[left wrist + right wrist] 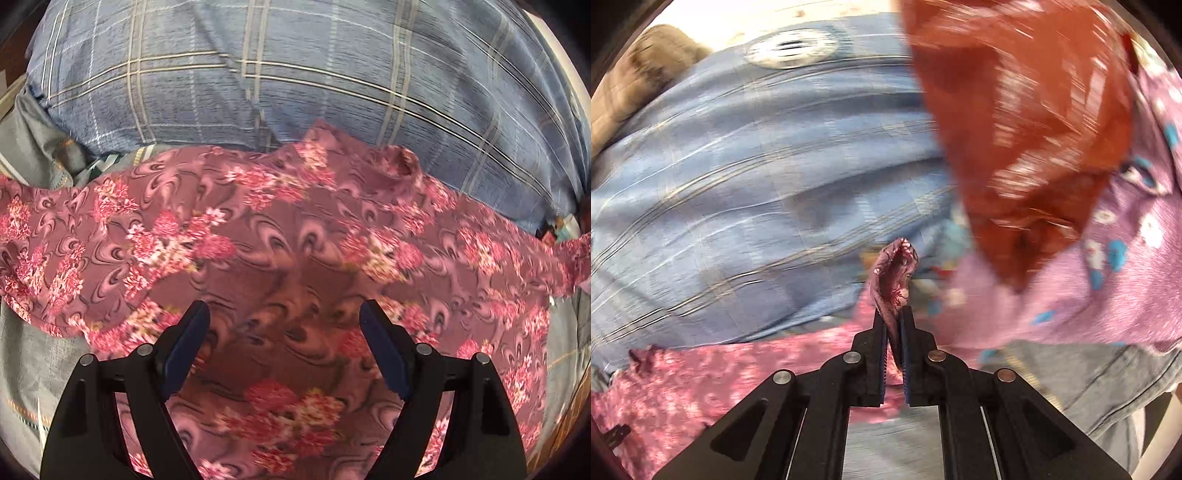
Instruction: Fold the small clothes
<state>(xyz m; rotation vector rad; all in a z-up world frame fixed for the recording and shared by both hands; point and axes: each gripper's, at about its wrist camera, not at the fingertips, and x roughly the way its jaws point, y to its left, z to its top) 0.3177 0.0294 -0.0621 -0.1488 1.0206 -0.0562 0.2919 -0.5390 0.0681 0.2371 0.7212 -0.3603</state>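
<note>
A maroon garment with pink flowers (280,236) lies spread across the bed and fills the lower half of the left wrist view. My left gripper (284,314) is open just above its middle, holding nothing. My right gripper (893,314) is shut on an edge of the same floral garment (895,273), and a fold of it stands up between the fingers. More of the garment trails to the lower left in the right wrist view (701,373), blurred by motion.
A blue plaid pillow (295,74) lies behind the garment and also shows in the right wrist view (757,177). A rust-red cloth (1027,122) and a lilac patterned cloth (1108,280) are at the right. Grey bedding (33,362) lies underneath.
</note>
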